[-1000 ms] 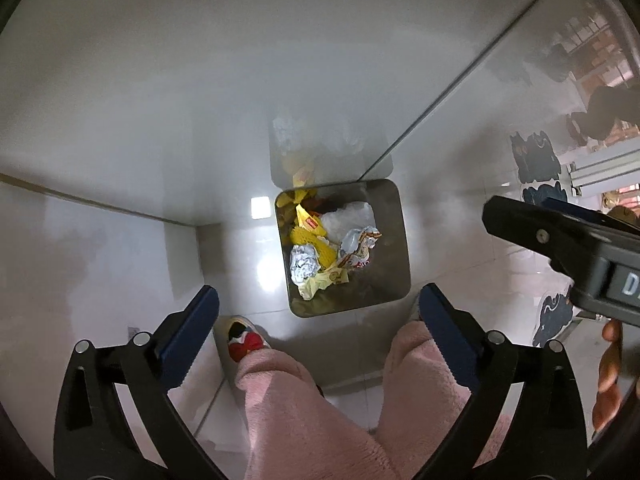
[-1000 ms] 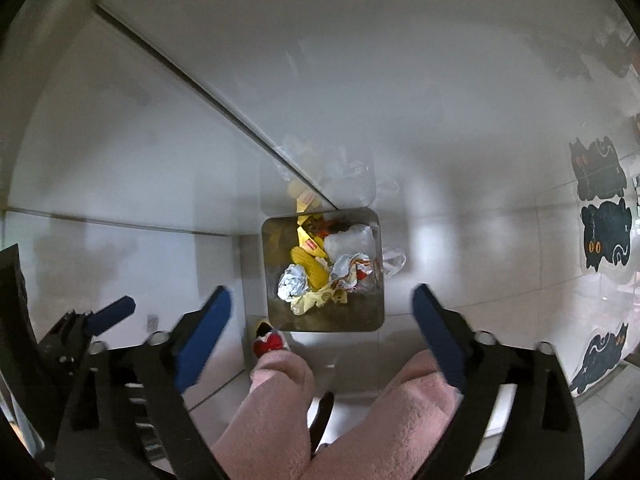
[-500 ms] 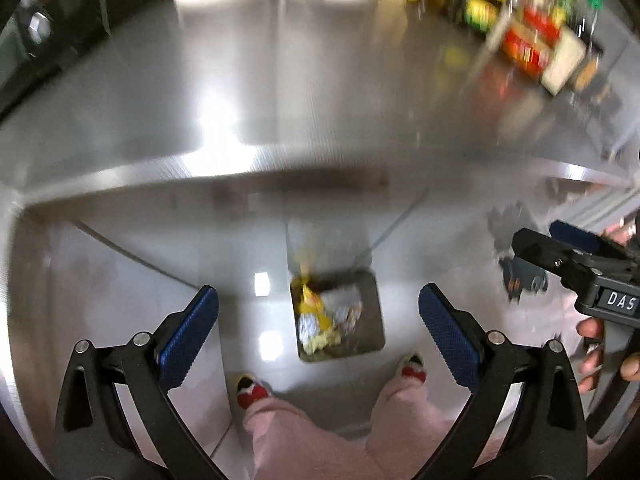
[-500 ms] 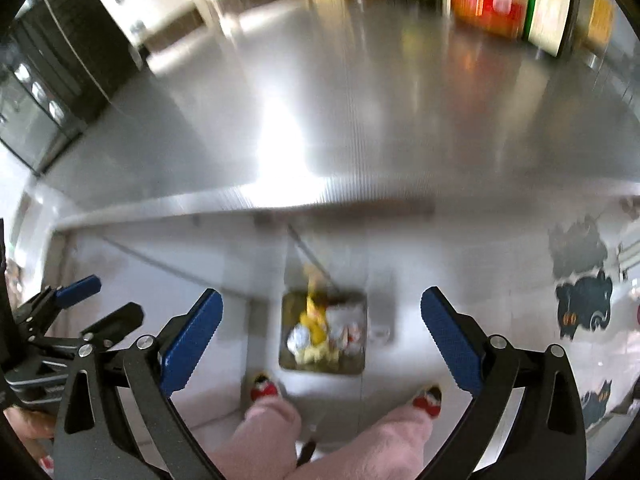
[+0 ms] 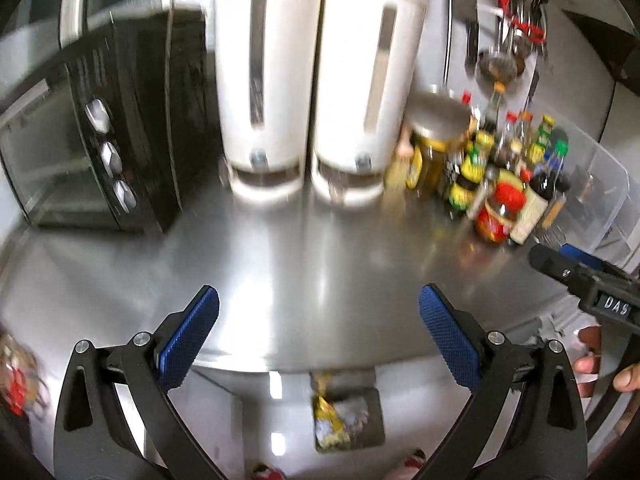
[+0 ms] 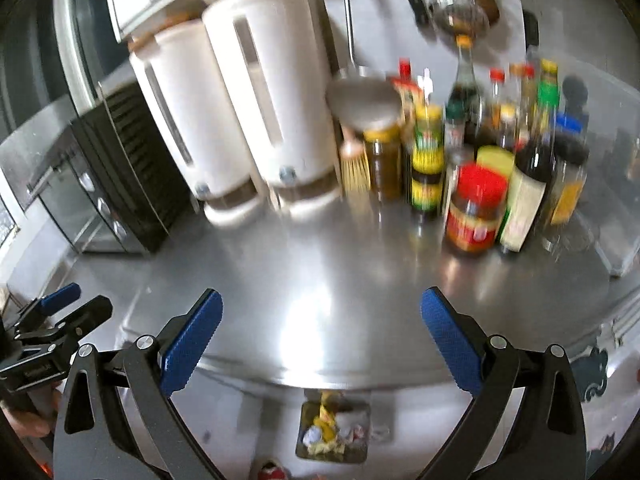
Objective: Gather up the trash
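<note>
My left gripper (image 5: 318, 342) is open with nothing between its blue pads, held over the front of a steel counter (image 5: 304, 256). My right gripper (image 6: 320, 340) is open and empty too, beside it above the same counter (image 6: 320, 276). On the floor below the counter edge stands a square trash bin (image 5: 374, 436) holding yellow wrappers, foil and crumpled paper (image 5: 330, 420); the right wrist view shows the bin (image 6: 356, 454) with that trash (image 6: 326, 432) in it. The right gripper shows at the right edge (image 5: 580, 276) of the left wrist view, the left gripper at the left edge (image 6: 60, 316) of the right wrist view.
At the back of the counter stand a black toaster oven (image 5: 108, 152), two tall white dispensers (image 5: 320, 84) and a cluster of sauce bottles and jars (image 6: 480, 152). A clear plastic box (image 5: 600, 192) sits at the right. Red slippers (image 6: 272, 472) show by the bin.
Both grippers have tilted up from looking straight down at the bin to facing the counter and its back wall. The bin has slid to the bottom of both views. Both stayed open.
</note>
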`<control>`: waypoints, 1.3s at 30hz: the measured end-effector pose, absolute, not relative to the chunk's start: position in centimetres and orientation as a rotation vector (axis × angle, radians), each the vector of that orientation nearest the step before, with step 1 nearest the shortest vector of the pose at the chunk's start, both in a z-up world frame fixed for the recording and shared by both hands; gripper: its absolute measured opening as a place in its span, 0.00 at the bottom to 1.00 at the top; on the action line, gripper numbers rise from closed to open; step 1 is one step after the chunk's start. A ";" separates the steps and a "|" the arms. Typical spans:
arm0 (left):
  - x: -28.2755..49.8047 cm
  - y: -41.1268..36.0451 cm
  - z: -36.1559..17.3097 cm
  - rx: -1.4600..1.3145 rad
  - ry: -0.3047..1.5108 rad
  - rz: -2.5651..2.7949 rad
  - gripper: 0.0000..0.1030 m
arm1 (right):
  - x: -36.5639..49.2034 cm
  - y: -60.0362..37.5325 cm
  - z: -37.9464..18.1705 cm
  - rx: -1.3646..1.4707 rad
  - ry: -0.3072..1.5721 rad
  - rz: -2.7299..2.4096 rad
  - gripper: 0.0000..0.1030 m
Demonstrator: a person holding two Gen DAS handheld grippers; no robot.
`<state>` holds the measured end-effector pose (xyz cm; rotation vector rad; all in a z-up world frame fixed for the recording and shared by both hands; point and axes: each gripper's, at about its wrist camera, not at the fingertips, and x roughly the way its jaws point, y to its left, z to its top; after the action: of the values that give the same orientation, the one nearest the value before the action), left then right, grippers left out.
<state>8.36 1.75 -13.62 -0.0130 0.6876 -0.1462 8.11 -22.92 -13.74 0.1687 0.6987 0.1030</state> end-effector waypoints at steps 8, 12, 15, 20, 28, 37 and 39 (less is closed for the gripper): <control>6.6 2.0 -8.6 0.020 0.560 -0.112 0.92 | 6.8 -22.3 -7.3 0.122 0.554 0.112 0.97; 5.6 1.8 -7.0 0.032 0.513 -0.109 0.92 | 5.9 -22.4 -5.8 0.099 0.509 0.081 0.97; 5.0 1.5 -6.1 0.041 0.487 -0.110 0.92 | 5.4 -22.5 -4.9 0.083 0.478 0.034 0.97; 4.5 1.1 -4.9 0.047 0.451 -0.098 0.92 | 4.4 -23.1 -3.5 0.075 0.428 -0.037 0.97; 4.4 0.6 -4.5 0.060 0.424 -0.097 0.92 | 3.7 -22.7 -2.8 0.043 0.392 -0.041 0.97; 4.7 0.5 -4.8 0.056 0.447 -0.092 0.92 | 4.2 -22.5 -3.6 0.039 0.433 -0.030 0.97; 4.7 0.5 -5.0 0.057 0.454 -0.094 0.92 | 4.3 -22.5 -3.8 0.039 0.440 -0.029 0.97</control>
<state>4.71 0.52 -5.03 0.0570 0.4540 -0.0939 4.26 -22.46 -3.82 0.0389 0.4400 -0.0294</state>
